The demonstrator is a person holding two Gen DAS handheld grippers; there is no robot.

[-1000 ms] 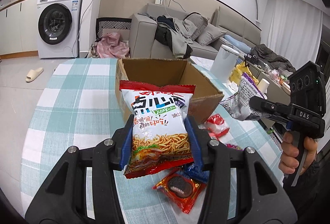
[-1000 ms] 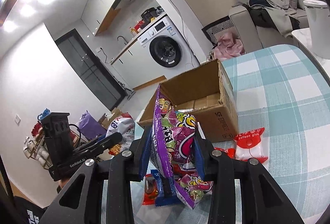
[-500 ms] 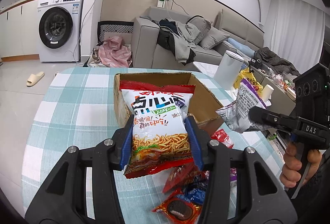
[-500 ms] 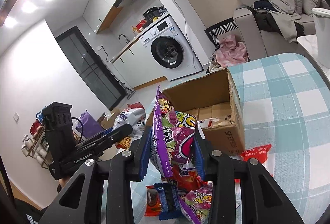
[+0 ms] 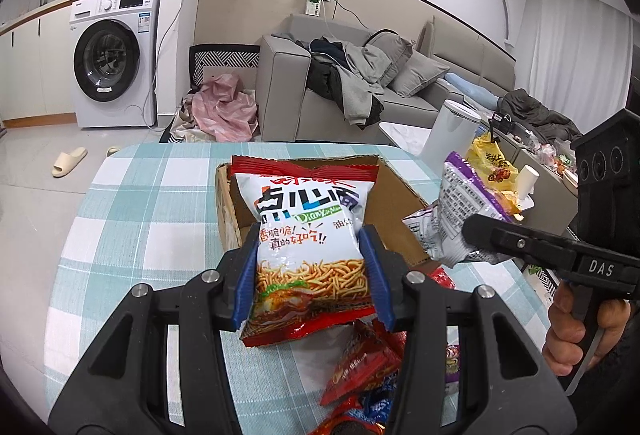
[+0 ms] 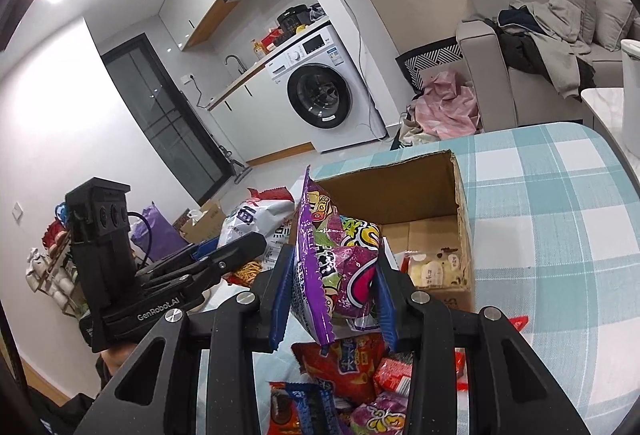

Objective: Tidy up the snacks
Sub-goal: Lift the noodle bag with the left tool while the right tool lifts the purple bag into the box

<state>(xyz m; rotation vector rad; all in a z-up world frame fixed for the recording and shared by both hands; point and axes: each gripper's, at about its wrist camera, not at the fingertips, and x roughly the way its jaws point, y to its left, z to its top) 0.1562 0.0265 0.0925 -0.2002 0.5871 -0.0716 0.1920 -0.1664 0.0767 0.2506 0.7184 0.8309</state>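
Note:
My left gripper is shut on a white and red noodle snack bag, held upright just in front of the open cardboard box. My right gripper is shut on a purple snack bag, raised at the box's near edge. Each gripper shows in the other's view: the right one at the right with its purple bag, the left one at the left with its white bag. A few small packets lie inside the box.
Several loose snack packets lie on the teal checked tablecloth below both grippers. A white cylindrical appliance stands past the table's right edge. A washing machine and a grey sofa are beyond the table.
Both grippers have moved up and forward toward the box with their bags; the box now sits closer under the bags, and the loose packets have slid lower in both views.

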